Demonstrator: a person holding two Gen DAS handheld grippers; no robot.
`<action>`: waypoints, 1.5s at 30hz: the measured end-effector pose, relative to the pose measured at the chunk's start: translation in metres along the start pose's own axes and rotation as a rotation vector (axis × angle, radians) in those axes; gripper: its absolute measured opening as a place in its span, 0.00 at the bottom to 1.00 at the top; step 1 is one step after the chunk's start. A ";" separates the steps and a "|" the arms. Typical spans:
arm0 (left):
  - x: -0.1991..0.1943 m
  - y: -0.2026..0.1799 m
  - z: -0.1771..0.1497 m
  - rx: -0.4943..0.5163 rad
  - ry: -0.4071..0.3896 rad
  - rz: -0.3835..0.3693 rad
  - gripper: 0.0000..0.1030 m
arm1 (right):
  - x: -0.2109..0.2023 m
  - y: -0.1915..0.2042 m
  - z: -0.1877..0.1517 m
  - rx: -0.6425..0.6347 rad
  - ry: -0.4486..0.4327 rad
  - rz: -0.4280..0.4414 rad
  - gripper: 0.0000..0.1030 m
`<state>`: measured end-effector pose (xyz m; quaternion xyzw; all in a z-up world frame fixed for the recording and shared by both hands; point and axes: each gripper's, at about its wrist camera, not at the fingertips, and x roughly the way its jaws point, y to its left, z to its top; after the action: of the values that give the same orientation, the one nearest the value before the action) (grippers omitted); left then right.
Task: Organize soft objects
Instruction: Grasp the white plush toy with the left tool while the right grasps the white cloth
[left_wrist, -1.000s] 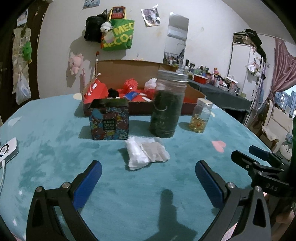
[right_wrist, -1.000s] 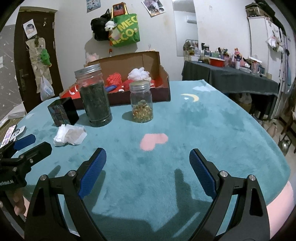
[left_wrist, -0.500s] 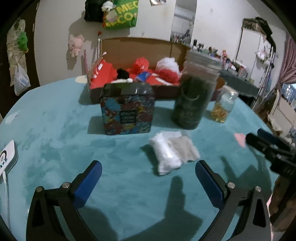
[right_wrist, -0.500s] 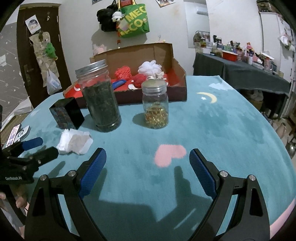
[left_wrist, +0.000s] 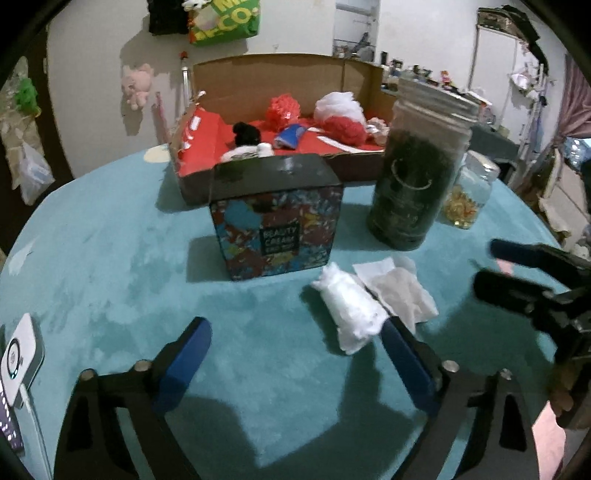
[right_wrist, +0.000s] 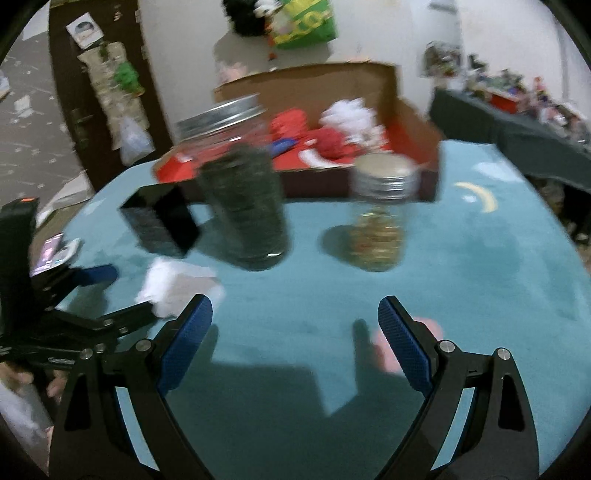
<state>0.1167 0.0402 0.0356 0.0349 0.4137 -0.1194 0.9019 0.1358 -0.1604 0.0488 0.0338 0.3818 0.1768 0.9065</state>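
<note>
L gripper (left_wrist: 295, 354) hangs low over the teal worktop (left_wrist: 110, 258), jaws wide apart but closing, nothing between the pads yet. The white wad (left_wrist: 351, 310) lies on the worktop just ahead, its near end touching or just beside the right-hand pad; can't tell which. A flat tissue (left_wrist: 402, 291) lies against the wad's far side. Behind them: patterned tin (left_wrist: 277, 225), dark jar (left_wrist: 417, 177) w/ metal lid, and a small jar (left_wrist: 469, 199) of yellow bits partly hidden behind it. Further back, cardboard box (left_wrist: 280, 77) w/ red lining holds red, white and black soft items.

R gripper (right_wrist: 295, 332) is released, jaws wide, empty, over bare worktop near a pink heart patch (right_wrist: 424, 332). R view is blurred; the small jar (right_wrist: 376, 218) sits ahead of it, dark jar (right_wrist: 243, 199) to the left. L gripper's black arms show at its left edge, one tip at the wad (right_wrist: 166, 291).
</note>
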 end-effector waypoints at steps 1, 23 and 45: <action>0.000 0.000 0.000 0.010 0.004 -0.027 0.84 | 0.006 0.003 0.003 -0.001 0.025 0.048 0.90; 0.006 -0.019 0.010 0.136 -0.002 -0.245 0.18 | 0.056 0.030 0.018 -0.058 0.201 0.340 0.12; -0.013 -0.054 0.023 0.110 -0.043 -0.378 0.18 | -0.027 -0.021 0.003 0.020 0.047 0.195 0.09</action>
<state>0.1122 -0.0138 0.0627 0.0035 0.3865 -0.3100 0.8686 0.1266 -0.1893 0.0651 0.0756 0.3997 0.2609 0.8755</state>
